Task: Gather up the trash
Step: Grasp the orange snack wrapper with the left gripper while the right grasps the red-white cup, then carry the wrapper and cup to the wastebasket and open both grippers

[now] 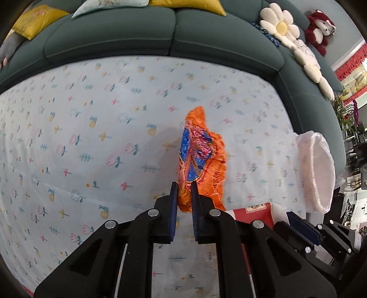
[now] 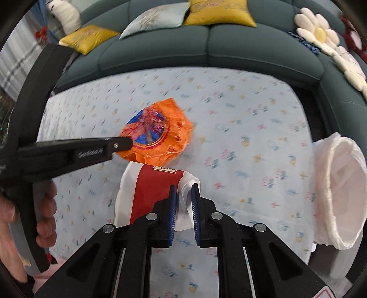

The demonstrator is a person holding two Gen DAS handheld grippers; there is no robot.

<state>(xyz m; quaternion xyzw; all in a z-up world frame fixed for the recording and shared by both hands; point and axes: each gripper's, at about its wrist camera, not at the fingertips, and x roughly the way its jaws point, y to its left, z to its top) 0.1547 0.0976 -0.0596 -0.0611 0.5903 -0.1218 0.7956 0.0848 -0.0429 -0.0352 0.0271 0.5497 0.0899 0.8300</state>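
Note:
My left gripper is shut on a crumpled orange snack wrapper with a blue and red print, held above the flowered tablecloth. The wrapper also shows in the right wrist view, with the left gripper reaching in from the left. My right gripper is shut on the white edge of a red and white paper cup, whose top shows low in the left wrist view. A white bin bag stands open at the table's right edge and also shows in the left wrist view.
The table has a pale blue flowered cloth. A dark green sofa wraps round its far and right sides, with yellow cushions, flower-shaped pillows and a red plush toy.

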